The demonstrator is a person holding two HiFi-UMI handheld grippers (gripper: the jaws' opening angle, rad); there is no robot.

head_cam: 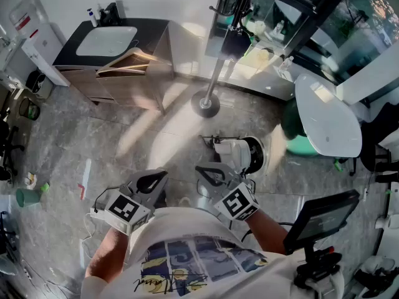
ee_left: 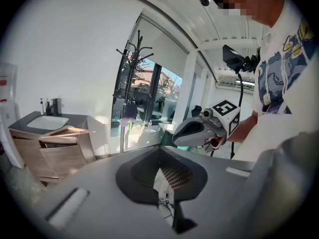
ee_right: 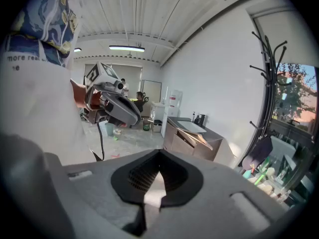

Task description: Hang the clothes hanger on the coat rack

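Observation:
A wooden clothes hanger (head_cam: 124, 63) lies on the edge of the sink cabinet (head_cam: 149, 27) at the far left, well ahead of both grippers. The coat rack's metal pole (head_cam: 216, 73) rises from a round base (head_cam: 205, 104) in the middle of the floor. Close to my body, my left gripper (head_cam: 162, 175) and right gripper (head_cam: 201, 169) hover side by side, both shut and empty. The left gripper view has its shut jaws (ee_left: 160, 151), the coat rack (ee_left: 132, 66) and the hanger (ee_left: 65, 132). In the right gripper view are its shut jaws (ee_right: 159, 154), the rack's hooks (ee_right: 269, 54) and the hanger (ee_right: 198, 138).
A round white table (head_cam: 327, 114) stands at the right, with a green stool (head_cam: 299, 143) beside it. A small white device (head_cam: 240, 151) sits on the floor just ahead of the grippers. Glass doors (head_cam: 280, 17) lie behind the rack. A green cup (head_cam: 28, 196) stands at far left.

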